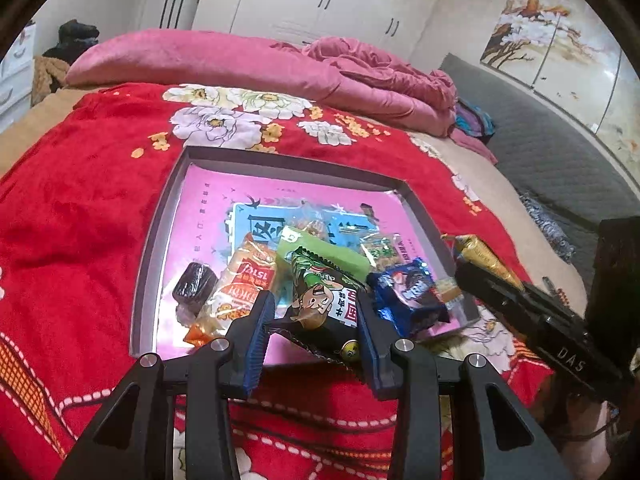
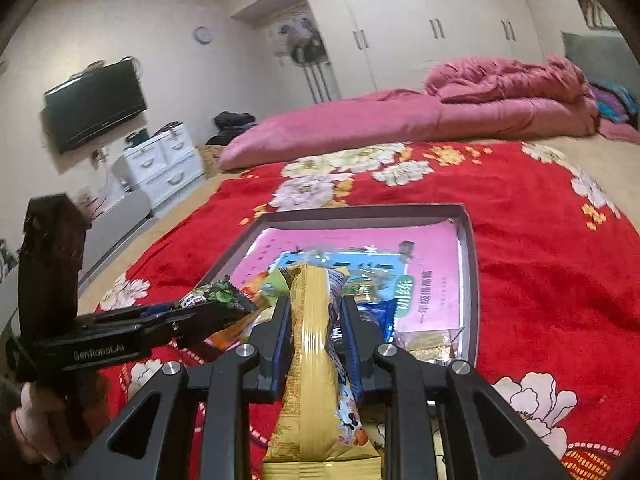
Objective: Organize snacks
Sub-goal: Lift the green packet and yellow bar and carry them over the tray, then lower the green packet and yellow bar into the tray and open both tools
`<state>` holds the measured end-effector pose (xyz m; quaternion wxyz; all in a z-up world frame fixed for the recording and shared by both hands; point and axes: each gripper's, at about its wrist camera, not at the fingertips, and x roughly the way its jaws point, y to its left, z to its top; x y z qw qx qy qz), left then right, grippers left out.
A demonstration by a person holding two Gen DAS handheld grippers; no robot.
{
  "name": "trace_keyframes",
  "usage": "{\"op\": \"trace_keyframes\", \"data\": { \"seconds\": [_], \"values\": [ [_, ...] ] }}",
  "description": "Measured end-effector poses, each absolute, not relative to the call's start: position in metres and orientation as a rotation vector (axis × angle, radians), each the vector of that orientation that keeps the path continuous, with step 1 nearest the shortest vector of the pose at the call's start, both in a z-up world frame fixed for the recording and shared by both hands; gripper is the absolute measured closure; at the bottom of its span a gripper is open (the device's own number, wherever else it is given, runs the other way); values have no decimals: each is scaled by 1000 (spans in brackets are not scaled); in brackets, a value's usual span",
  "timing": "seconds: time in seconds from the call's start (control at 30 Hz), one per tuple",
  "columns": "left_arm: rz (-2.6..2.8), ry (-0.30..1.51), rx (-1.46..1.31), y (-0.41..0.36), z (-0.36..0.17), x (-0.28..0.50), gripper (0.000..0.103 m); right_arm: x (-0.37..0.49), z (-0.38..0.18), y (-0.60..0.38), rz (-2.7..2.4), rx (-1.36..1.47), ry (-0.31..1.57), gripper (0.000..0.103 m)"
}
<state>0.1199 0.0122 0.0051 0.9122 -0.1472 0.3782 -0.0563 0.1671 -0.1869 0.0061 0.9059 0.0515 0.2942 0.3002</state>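
Grey-walled box lid is lying on the red blanket, holding a brown candy, orange packet and blue packet; left gripper is pinching a cartoon-printed packet, right gripper is clamping a gold packet.

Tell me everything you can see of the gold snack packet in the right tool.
The gold snack packet is a long, glossy, ribbed foil wrapper with a blue printed side. It stands lengthwise between the right tool pads, pinched at its middle, its crimped far end reaching over the tray edge. The left-wrist view shows it clear of the blanket.
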Motion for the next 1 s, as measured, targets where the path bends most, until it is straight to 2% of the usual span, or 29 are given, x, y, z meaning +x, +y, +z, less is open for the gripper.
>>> {"op": "trace_keyframes", "data": {
  "seconds": [1.0],
  "values": [
    [-85, 834, -319, 18, -12, 140, 61, 206, -20, -192, 408, 125, 693, 78]
  ]
}}
